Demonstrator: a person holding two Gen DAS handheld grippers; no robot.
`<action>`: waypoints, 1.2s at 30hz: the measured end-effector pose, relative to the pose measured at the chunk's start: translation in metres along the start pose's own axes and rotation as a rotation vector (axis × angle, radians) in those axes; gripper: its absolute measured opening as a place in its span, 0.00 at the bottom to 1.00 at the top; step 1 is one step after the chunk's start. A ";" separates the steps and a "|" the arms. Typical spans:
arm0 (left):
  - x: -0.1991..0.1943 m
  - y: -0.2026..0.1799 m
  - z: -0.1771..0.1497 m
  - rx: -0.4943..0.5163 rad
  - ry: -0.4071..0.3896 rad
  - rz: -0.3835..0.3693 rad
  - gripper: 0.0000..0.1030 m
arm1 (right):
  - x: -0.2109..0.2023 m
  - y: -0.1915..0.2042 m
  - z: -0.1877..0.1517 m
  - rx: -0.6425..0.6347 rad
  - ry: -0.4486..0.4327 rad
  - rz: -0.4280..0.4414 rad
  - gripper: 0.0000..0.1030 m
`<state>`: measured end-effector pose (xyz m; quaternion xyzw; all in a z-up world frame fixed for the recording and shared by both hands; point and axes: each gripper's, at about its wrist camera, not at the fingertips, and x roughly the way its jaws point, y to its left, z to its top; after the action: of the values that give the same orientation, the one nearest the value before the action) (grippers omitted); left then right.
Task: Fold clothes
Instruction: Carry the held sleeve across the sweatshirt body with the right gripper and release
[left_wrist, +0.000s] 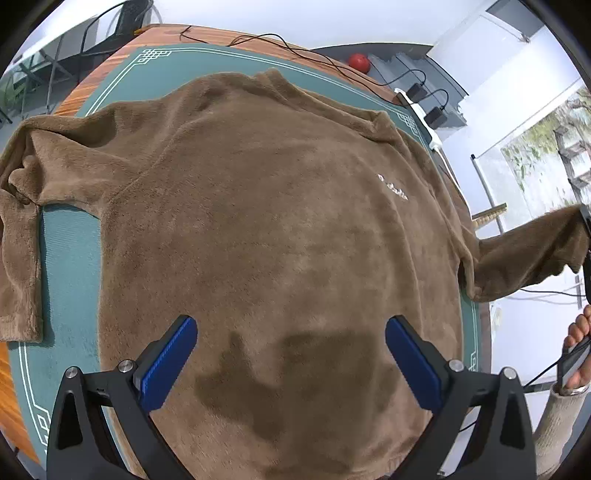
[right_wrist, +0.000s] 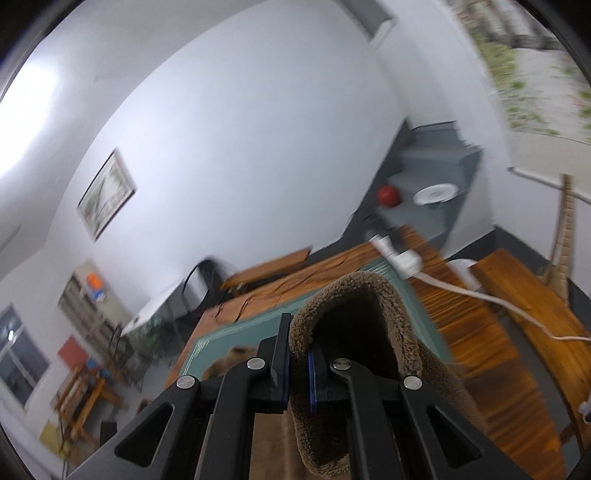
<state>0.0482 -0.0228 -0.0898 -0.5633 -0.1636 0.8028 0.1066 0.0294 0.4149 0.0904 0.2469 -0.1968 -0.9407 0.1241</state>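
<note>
A brown fleece sweater (left_wrist: 258, 206) lies spread flat on the green mat (left_wrist: 70, 266), with small white lettering on its chest. My left gripper (left_wrist: 291, 350) hovers open over its lower body, blue pads wide apart, nothing between them. The sweater's one sleeve (left_wrist: 22, 240) lies folded down at the left. Its other sleeve (left_wrist: 532, 251) is stretched out past the table's right edge, lifted in the air. In the right wrist view my right gripper (right_wrist: 298, 369) is shut on that sleeve's cuff (right_wrist: 354, 310), which loops over the right finger. A hand (left_wrist: 576, 350) holds the right gripper's handle.
The mat covers a wooden table (left_wrist: 207, 35) with black cables (left_wrist: 295, 48) along its far edge. A white power strip (left_wrist: 424, 122) with black adapters sits at the far right corner. A red ball (left_wrist: 359, 62) rests on a grey ledge beyond. A wooden bench (right_wrist: 532, 295) stands right of the table.
</note>
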 end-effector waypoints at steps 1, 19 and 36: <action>0.001 0.002 0.001 -0.006 0.000 0.000 0.99 | 0.014 0.009 -0.005 -0.024 0.028 0.012 0.07; 0.022 0.024 0.013 -0.056 0.047 0.000 0.99 | 0.161 0.104 -0.169 -0.300 0.667 0.246 0.82; 0.072 -0.051 0.046 -0.152 0.231 -0.474 0.97 | 0.077 0.015 -0.198 -0.006 0.632 0.091 0.82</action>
<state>-0.0202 0.0433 -0.1185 -0.6033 -0.3376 0.6714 0.2669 0.0679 0.3146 -0.0938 0.5174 -0.1565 -0.8116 0.2216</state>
